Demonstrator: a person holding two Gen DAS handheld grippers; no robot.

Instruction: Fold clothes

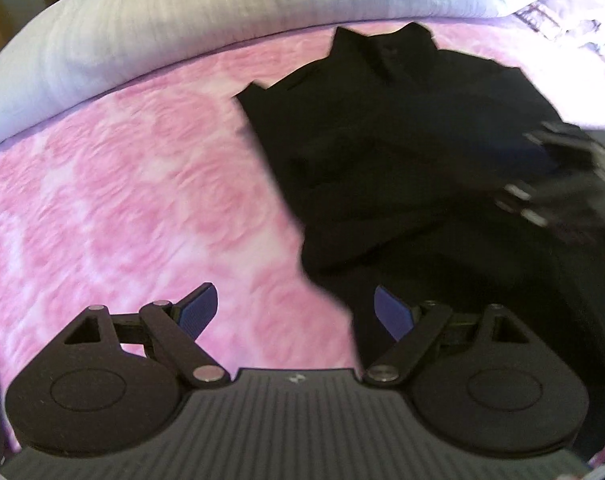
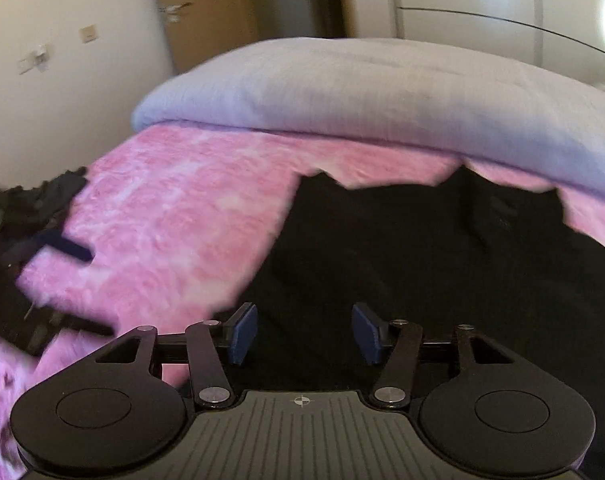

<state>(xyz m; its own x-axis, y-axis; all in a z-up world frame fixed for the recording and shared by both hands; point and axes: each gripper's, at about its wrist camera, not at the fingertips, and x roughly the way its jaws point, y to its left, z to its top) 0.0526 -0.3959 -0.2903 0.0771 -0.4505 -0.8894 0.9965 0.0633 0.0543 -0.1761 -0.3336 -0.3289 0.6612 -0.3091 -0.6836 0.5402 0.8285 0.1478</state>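
Left wrist view, black garment [image 1: 402, 160] spread flat, pink bedspread [image 1: 122, 180]

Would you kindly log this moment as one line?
left gripper open | right gripper open | black garment flat on pink bedspread | nothing held

We see a bed with a pink rose-patterned cover [image 1: 142, 184]. A black garment [image 1: 402, 152] lies spread flat directly on it, and a pale lavender duvet [image 2: 362, 92] lies bunched along its far edge.

No readable text, label or number anywhere (both views are blurred).
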